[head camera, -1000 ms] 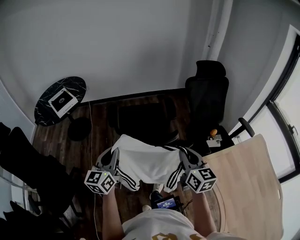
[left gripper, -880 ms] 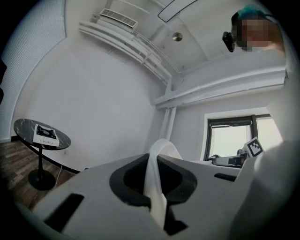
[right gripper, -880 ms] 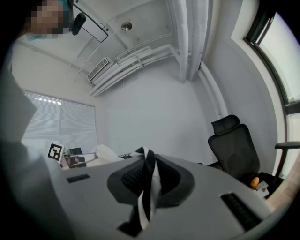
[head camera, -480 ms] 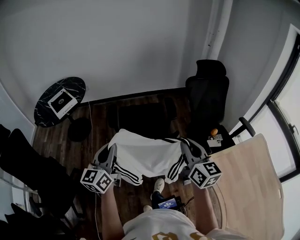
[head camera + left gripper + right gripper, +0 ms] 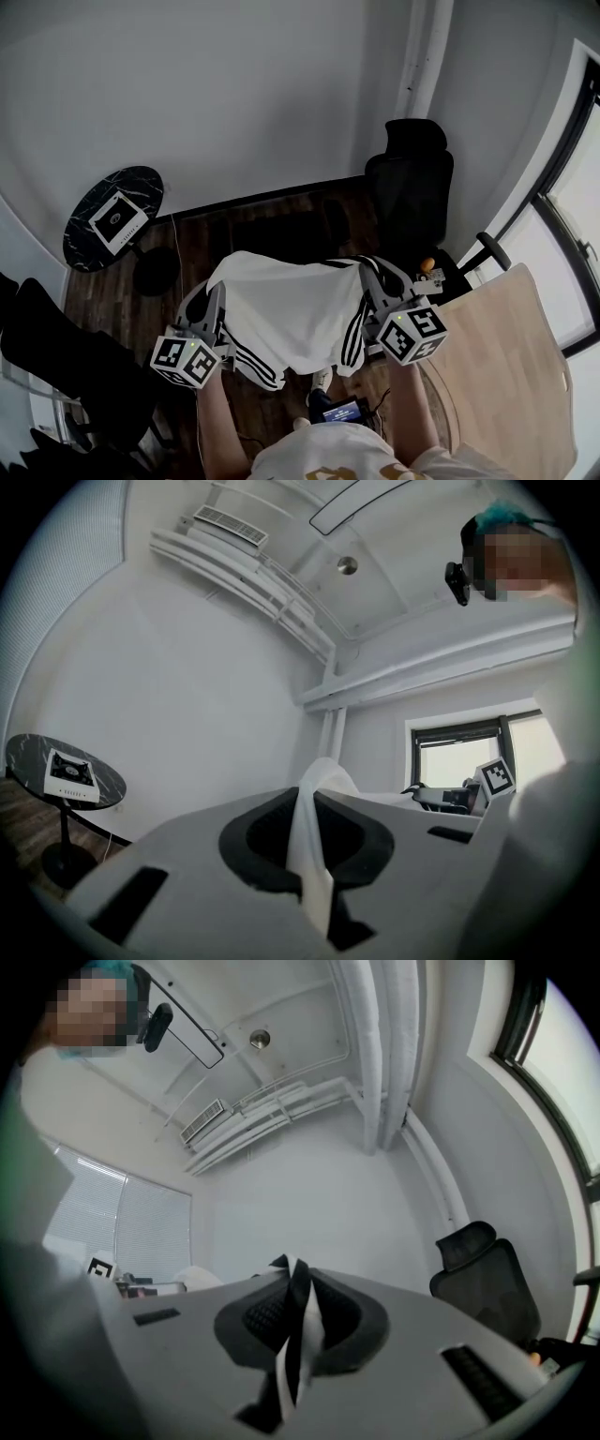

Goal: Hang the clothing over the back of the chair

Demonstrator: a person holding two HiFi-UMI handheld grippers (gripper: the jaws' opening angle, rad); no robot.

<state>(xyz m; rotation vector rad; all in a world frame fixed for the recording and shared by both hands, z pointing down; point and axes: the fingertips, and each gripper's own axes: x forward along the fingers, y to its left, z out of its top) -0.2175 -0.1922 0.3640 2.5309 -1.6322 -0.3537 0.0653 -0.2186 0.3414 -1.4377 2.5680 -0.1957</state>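
- Left tool [image 5: 217,298] and right tool [image 5: 369,278] are each clamped on a top corner of the white striped clothing [image 5: 295,314], which hangs stretched crosswise between them.
- The dark chair [image 5: 281,232] lies straight ahead, just beyond the garment — both hands look equally near.

Head view: from person's head, facing steeply down on floor [image 5: 202,239]. Left gripper [image 5: 219,292] and right gripper [image 5: 367,274] near lens, round table [image 5: 112,217] and black office chair [image 5: 410,192] farther.

Left gripper view: just behind own jaws, facing about level toward white wall [image 5: 187,696]. Shares round table [image 5: 66,772] with head view.

Right gripper view: same placing. Shares black office chair [image 5: 487,1283] with head view.

Clothing [image 5: 295,305] in all three views, very close in both gripper views.
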